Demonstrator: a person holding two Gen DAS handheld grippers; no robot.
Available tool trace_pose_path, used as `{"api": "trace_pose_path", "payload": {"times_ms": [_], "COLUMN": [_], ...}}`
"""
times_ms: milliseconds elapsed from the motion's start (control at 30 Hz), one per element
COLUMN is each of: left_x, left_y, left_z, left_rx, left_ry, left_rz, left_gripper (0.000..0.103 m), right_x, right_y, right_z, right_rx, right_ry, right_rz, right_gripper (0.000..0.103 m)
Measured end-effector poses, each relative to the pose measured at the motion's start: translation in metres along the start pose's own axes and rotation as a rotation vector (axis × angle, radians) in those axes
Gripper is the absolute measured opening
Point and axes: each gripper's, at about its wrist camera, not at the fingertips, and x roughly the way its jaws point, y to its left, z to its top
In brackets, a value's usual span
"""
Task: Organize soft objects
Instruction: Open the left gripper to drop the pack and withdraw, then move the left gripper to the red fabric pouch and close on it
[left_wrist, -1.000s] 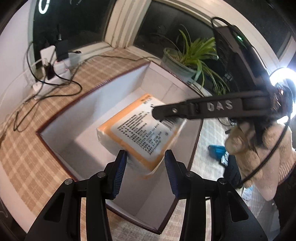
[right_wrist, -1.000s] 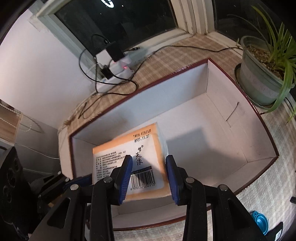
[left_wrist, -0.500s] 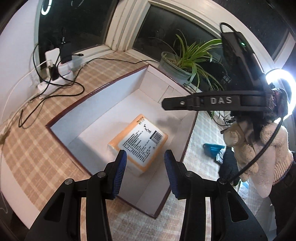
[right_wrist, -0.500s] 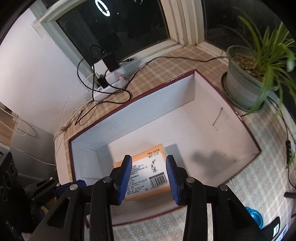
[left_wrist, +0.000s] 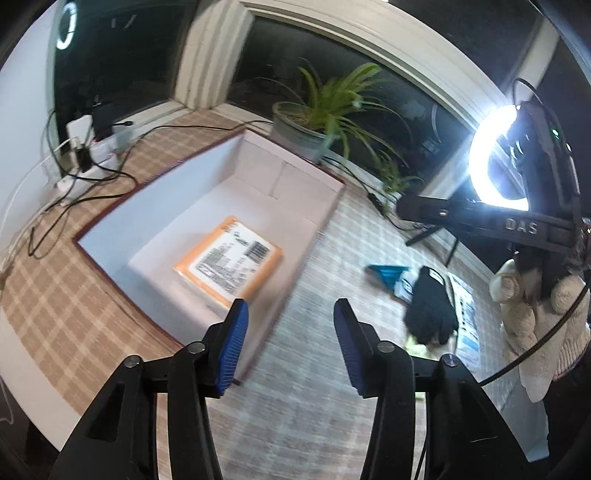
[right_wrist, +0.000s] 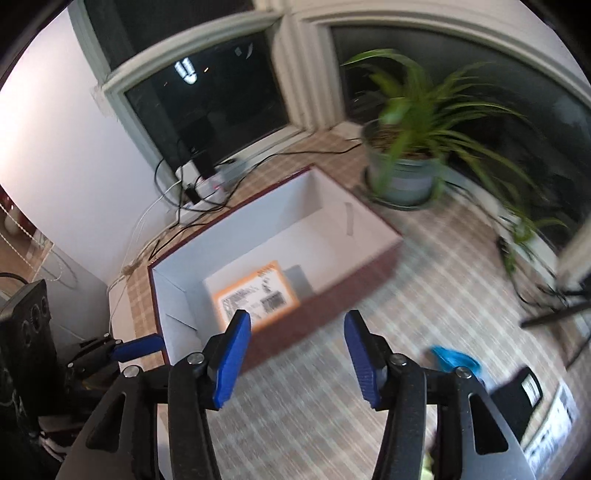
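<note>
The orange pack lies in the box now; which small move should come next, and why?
Probably swing the right gripper, open and empty, toward the black soft item on the mat: the orange pack already rests in the box.

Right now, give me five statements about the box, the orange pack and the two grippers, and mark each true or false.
1. The orange pack lies flat on the floor of the box. True.
2. The right gripper is clamped on the pack. False: its fingers stand apart with nothing between them.
3. The left gripper holds nothing. True.
4. The potted plant stands inside the box. False: it stands on the checked cloth beyond the box's far end.
5. The box holds several items. False: only the pack shows in it.
</note>
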Motion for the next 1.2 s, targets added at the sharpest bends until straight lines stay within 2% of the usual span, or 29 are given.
{"api": "trace_pose_path", "payload": {"times_ms": [100,200,267,400,567,767,867,933,1200], "left_x": [0.001,0.004,0.008,0.021,0.035,0.053,0.061,0.066,0.085], "left_y": [-0.017,-0.038,-0.053,-0.087,-0.121,-0.162,-0.180,-0.191,-0.225], "left_z": [-0.007,-0.015,-0.023,-0.041,-0.064,-0.091,-0.105,-0.114,-0.147], "left_rx": [0.031,0.071,0.095,0.145,0.202,0.255,0.282,0.295,0.335], "left_ry": [0.012,0.031,0.045,0.089,0.138,0.205,0.240,0.264,0.352], "left_rz": [-0.026,-0.058,-0.078,-0.122,-0.169,-0.223,-0.245,-0.261,-0.294], "left_gripper": [0.058,0.066,0.068,0.068,0.068,0.068,0.069,0.074,0.074], "right_x": [-0.029,-0.058,-0.073,-0.102,-0.130,-0.151,-0.158,-0.159,-0.152], "right_y": [-0.018,-0.036,-0.047,-0.076,-0.117,-0.150,-0.163,-0.168,-0.184], "right_z": [-0.025,-0.055,-0.075,-0.125,-0.192,-0.255,-0.285,-0.300,-0.338], "right_rx": [0.053,0.081,0.097,0.168,0.318,0.435,0.485,0.502,0.560], "right_ry": [-0.040,-0.076,-0.083,-0.100,-0.114,-0.113,-0.108,-0.101,-0.066], "right_rz": [-0.024,-0.092,-0.128,-0.181,-0.206,-0.246,-0.255,-0.259,-0.237], "right_gripper": [0.053,0.055,0.056,0.066,0.066,0.067,0.072,0.072,0.072]}}
